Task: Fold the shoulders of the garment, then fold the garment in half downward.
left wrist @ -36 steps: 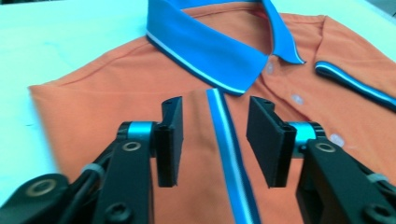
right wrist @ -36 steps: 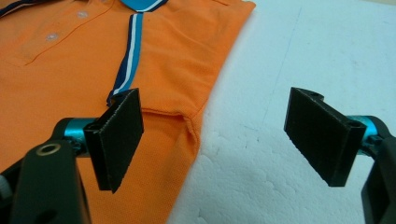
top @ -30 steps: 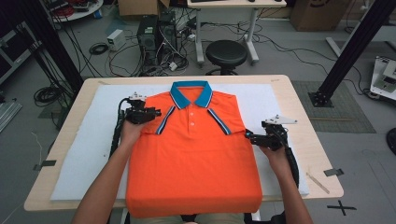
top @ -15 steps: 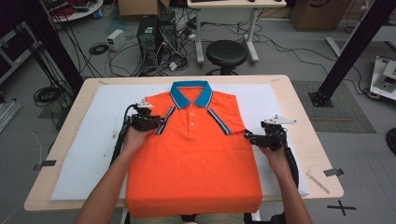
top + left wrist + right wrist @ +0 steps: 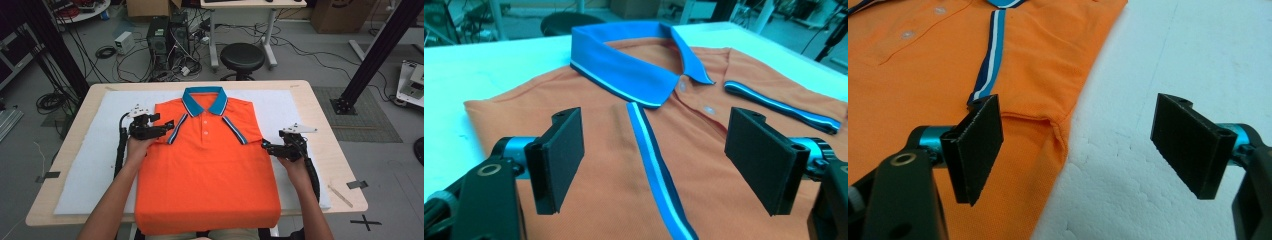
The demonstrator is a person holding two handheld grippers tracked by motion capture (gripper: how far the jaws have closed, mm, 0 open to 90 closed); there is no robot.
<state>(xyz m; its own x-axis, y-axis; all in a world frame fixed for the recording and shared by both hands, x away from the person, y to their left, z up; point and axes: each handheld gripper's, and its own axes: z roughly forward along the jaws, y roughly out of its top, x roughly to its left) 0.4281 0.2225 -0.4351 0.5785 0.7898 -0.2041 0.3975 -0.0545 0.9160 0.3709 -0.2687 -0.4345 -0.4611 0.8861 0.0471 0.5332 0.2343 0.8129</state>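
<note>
Orange short-sleeved polo shirt with blue collar [image 5: 207, 170]: hem end hangs past the near table edge in the high view, its lowest part cut off by the bottom border. Sleeves folded under the body, so their undersides are hidden. In the left gripper view the cloth below the jaws runs out of frame; in the right gripper view the collar [image 5: 1005, 3] is cropped at the top.

Left gripper [image 5: 167, 127]: body partly covered by the holding hand.

Right gripper [image 5: 267, 146]: jaw tips too small in the high view to judge contact with the shirt edge.

White foam mat [image 5: 100, 150]: middle hidden beneath the shirt.
</note>
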